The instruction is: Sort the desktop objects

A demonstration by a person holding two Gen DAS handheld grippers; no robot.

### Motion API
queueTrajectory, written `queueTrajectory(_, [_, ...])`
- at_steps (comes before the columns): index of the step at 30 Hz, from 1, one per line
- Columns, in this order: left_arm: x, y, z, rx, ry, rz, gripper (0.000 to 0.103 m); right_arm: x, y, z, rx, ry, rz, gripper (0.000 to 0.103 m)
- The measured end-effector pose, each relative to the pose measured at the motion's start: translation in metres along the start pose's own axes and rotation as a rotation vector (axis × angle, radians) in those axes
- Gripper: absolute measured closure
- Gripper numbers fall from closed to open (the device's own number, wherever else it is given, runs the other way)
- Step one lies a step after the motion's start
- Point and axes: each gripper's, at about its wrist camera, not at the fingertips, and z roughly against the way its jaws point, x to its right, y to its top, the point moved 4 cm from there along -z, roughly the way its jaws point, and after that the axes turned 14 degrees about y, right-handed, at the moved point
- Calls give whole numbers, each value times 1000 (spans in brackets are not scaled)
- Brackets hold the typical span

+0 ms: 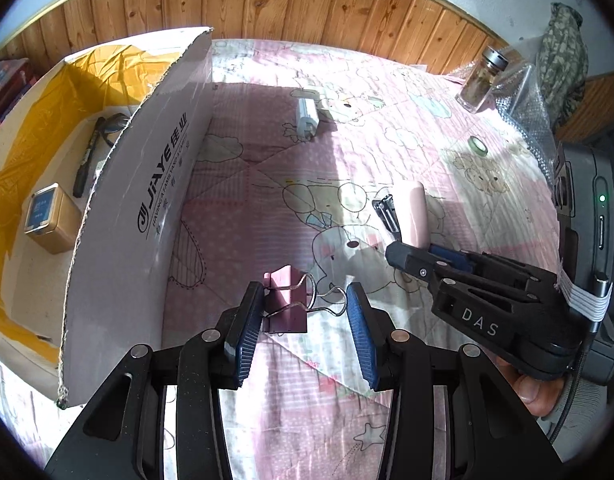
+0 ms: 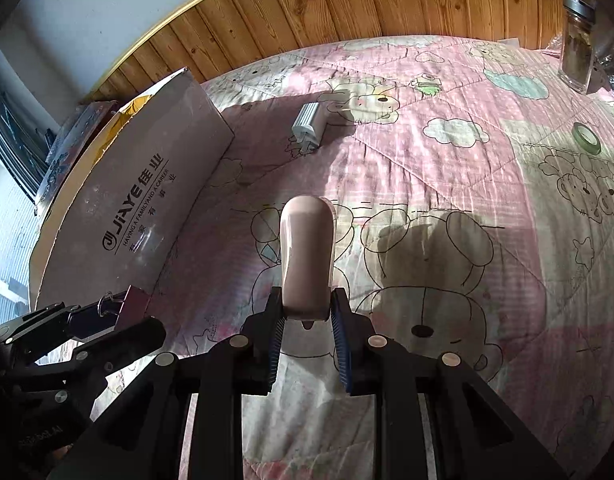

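The left claw [image 1: 305,320] sits nearest, its ribbed blue pads [image 1: 247,334] spread wide around a pink binder clip [image 1: 285,300]. The left pad touches the clip's body, while the right pad stands apart from the wire handles. The clip rests on the bed's quilt [image 1: 267,200], a soft stitched cover printed with cartoon bears and clouds in pink and white.

To the right, the right claw [image 2: 307,312] is clamped on the near end of a smooth, rounded pink case [image 2: 307,252], which points away toward the wooden wall. In the left wrist view a metal nail clipper [image 1: 387,214] lies just beside that case on its left.

On the left stands a cardboard box [image 1: 147,208] with a rough torn edge and printed lettering on its side, close beside the binder clip. Yellow tape lines its inside. In it lie a small tan box with a blue label [image 1: 47,216], a dark pen [image 1: 87,160], and something dark I cannot make out.

Farther off, a white ribbed charger [image 2: 307,126] lies near the box's far corner. At the far right are a green tape ring [image 2: 586,138], a glass jar [image 2: 577,52] with a metal lid, and crinkled bubble wrap [image 1: 523,104].
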Motion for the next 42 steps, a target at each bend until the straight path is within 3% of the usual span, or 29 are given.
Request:
queueTrajectory(23, [-23, -36, 44, 17, -75, 37, 60, -59, -65, 37, -15, 12, 80, 78])
queueTrajectory(42, [-58, -44, 76, 74, -124, 101, 60, -130, -74, 48, -32, 41, 231, 78])
